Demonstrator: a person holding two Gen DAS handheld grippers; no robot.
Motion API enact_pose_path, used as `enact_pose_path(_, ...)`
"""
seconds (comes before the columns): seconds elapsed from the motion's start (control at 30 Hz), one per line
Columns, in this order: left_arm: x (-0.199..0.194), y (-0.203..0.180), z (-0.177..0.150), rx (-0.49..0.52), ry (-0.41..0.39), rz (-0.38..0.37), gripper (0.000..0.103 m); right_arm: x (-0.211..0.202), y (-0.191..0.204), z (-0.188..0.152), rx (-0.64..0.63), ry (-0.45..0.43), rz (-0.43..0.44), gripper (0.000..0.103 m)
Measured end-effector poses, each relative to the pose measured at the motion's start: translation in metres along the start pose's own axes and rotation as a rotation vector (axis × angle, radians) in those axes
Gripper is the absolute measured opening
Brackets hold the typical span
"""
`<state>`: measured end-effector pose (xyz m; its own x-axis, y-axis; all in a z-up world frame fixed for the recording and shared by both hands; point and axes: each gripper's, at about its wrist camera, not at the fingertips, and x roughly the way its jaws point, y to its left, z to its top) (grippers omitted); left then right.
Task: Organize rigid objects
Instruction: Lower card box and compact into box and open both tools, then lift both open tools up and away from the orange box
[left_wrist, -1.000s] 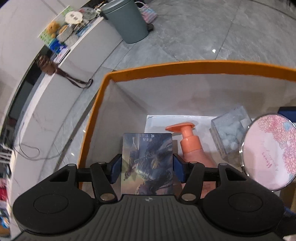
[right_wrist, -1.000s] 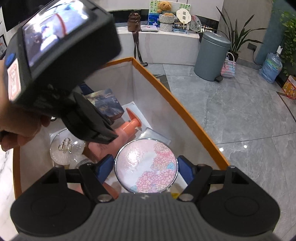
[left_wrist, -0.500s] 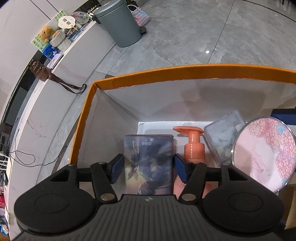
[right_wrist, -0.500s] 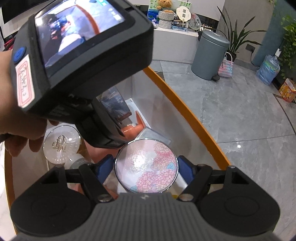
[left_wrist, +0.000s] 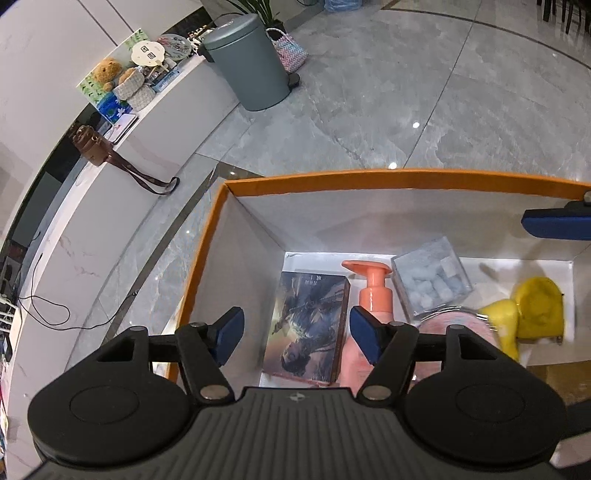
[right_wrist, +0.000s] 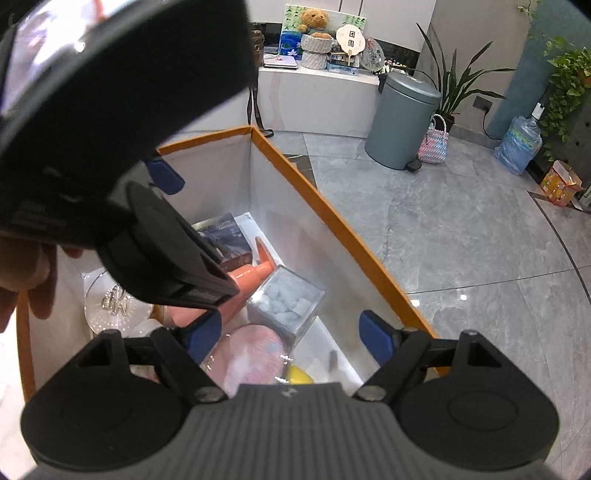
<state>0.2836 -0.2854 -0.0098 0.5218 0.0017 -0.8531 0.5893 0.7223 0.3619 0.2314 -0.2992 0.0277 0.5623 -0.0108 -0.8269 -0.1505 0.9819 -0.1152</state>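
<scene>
Book (left_wrist: 308, 328) below parted, empty jaws

I see a white box (left_wrist: 258, 236) with an orange rim, a coral-orange pump bottle (left_wrist: 373, 291), a dark picture box (left_wrist: 308, 325) — blue and brown — a pink flowery round tin (left_wrist: 458, 328), yellow things (left_wrist: 532, 314), and blue finger pads (left_wrist: 227, 328).

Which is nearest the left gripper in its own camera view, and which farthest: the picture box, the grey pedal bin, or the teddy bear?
From the left gripper:
1. Picture box, just beyond its open fingers, lying in the orange-rimmed bin.
2. Grey pedal bin, on the floor beyond.
3. Teddy bear, far left on the counter.
</scene>
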Motion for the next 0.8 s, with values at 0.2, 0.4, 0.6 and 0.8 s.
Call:
enact_pose_path(0.2, -0.014, -0.003, -0.010, -0.005, 0.001, 0.004, 0.077, -0.009, -0.003, -0.002, 0.006, -0.003, -0.010, 0.081)
enact_pose_path(0.4, -0.034, -0.004, -0.017, -0.011, -0.007, 0.024, 0.078, -0.023, -0.006, -0.003, 0.009, -0.013, -0.024, 0.082)
enact_pose_path(0.6, -0.068, -0.002, -0.024, -0.081, -0.052, 0.034, 0.079, -0.047, -0.004, -0.002, 0.003, -0.048, -0.029, 0.082)
enact_pose_path(0.8, -0.117, -0.009, -0.046, -0.190, -0.127, 0.093, 0.084, -0.071, -0.003, -0.009, -0.007, -0.071, -0.037, 0.083)
